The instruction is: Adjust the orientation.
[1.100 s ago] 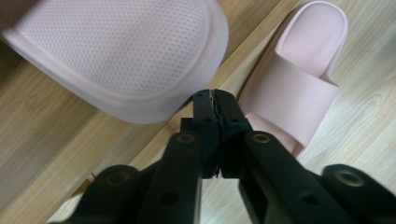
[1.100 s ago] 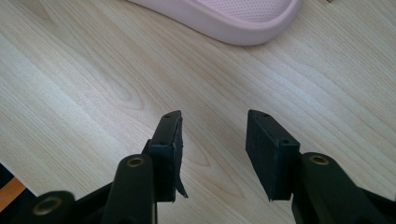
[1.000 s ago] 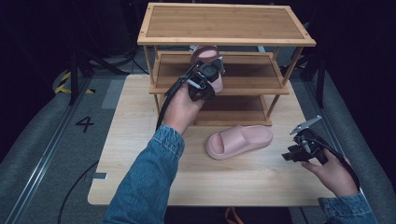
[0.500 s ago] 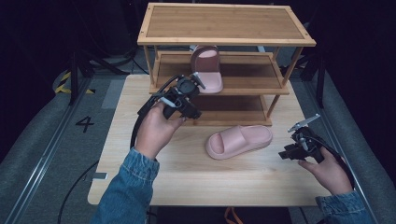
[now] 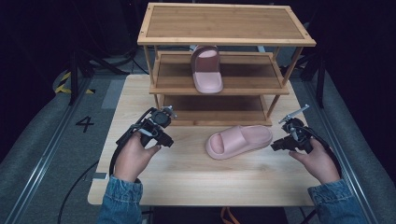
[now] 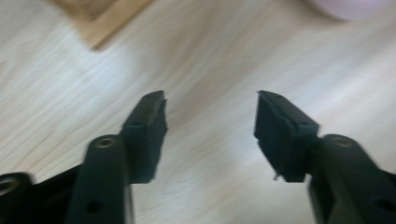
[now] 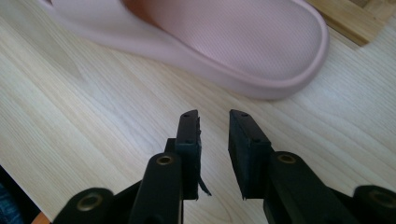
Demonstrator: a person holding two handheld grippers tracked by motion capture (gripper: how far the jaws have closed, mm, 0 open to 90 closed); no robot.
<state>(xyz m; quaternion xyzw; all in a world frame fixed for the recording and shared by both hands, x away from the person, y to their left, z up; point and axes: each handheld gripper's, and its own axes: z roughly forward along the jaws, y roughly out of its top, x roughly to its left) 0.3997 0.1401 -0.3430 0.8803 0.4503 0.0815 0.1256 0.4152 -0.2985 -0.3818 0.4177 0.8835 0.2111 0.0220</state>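
Two soft pink rubber slides sit apart in the high view: one pink slide [image 5: 207, 69] rests on the middle shelf of the three-tier bamboo rack [image 5: 224, 23], and the other pink slide [image 5: 239, 141] lies on the pale wooden table [image 5: 187, 179] just in front of the rack.

The left gripper [image 5: 161, 128] hovers over bare table left of that lower slide. Its own view (blurred) shows what the high view cannot: its jaws stand wide apart with nothing between them, having just been opening.

The right gripper [image 5: 288, 140] sits just beside the heel of the lower slide [image 7: 224, 42]. The right gripper view shows its jaws have just been closing to a narrow gap, gripping nothing, their tips short of the slide's rim.
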